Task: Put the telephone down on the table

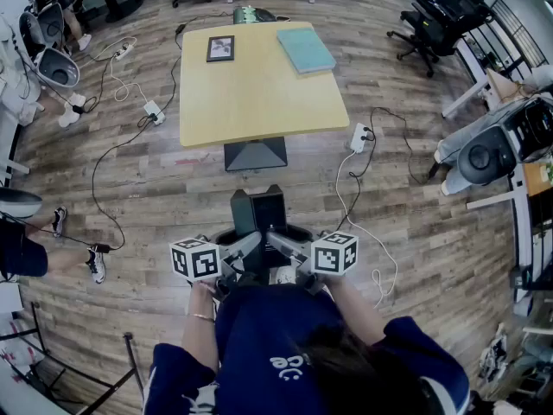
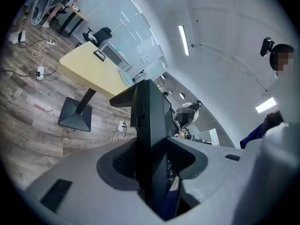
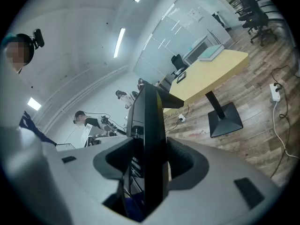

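Both sets of jaws are clamped on the black telephone (image 1: 257, 213): left gripper (image 2: 150, 165) and right gripper (image 3: 150, 170) pinch opposite sides, likely 2 grips to steady its bulk. It hangs near the person, over floor, well short of the far table (image 1: 259, 102).

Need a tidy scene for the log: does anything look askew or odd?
The teal book lies slightly skewed to the table edges near its far right corner. Loose cables and power strips trail across the floor around it.
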`<state>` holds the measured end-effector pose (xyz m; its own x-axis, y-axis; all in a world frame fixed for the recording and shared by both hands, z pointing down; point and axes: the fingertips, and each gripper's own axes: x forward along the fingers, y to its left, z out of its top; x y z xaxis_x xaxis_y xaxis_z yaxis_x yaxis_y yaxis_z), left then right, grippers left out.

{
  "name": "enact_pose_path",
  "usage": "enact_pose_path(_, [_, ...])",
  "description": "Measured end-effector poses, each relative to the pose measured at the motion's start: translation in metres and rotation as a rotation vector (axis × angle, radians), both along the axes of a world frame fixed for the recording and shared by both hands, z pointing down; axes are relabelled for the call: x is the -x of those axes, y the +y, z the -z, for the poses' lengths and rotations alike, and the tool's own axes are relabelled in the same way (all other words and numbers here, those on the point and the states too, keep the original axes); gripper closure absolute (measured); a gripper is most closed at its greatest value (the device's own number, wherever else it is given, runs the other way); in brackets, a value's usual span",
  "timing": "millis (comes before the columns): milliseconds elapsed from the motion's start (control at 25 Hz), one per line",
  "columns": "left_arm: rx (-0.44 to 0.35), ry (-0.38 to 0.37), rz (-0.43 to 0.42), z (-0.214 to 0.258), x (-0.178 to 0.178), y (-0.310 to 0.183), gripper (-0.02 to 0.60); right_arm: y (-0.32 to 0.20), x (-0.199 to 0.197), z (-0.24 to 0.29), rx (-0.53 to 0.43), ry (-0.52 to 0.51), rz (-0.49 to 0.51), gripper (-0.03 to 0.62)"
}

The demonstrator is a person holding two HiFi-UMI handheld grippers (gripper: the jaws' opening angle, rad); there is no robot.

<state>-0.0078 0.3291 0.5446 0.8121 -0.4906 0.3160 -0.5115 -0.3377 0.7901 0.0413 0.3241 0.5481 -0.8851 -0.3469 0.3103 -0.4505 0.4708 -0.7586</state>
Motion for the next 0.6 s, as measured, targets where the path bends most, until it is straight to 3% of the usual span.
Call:
enact_pose_path(280, [0.014, -0.013, -0.013, -0.002, -0.013, 0.012, 0.391, 0.013, -0.013, -0.003, 0.016, -0.002, -0.008, 0.364])
enact_pose_path(600, [0.002, -0.002, -0.032, -0.006, -0.003, -0.015, 0.391, -0.014, -0.002, -0.006, 0.002, 0.008, -0.024, 0.361])
